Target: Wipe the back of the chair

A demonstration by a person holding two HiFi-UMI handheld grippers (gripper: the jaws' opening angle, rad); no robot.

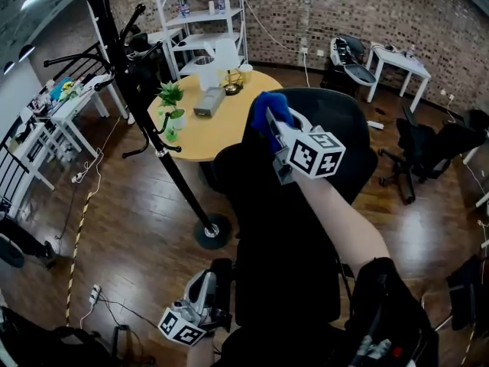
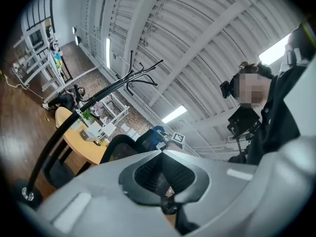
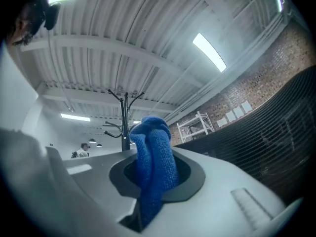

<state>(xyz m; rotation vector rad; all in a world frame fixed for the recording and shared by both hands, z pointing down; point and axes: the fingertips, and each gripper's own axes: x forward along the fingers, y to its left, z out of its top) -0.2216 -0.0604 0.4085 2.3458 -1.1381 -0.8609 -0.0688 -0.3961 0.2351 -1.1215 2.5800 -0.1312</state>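
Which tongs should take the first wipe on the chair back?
Right. The right tongs grip the blue cloth at the top of the chair back. The left tongs sit low beside the chair, shut, no cloth.

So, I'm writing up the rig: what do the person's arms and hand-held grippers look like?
The left hand-held gripper and right hand-held gripper are pale grey, with a dark oval recess around the jaws. Each carries a white cube printed with black square markers. The right forearm is bare, unsleeved.
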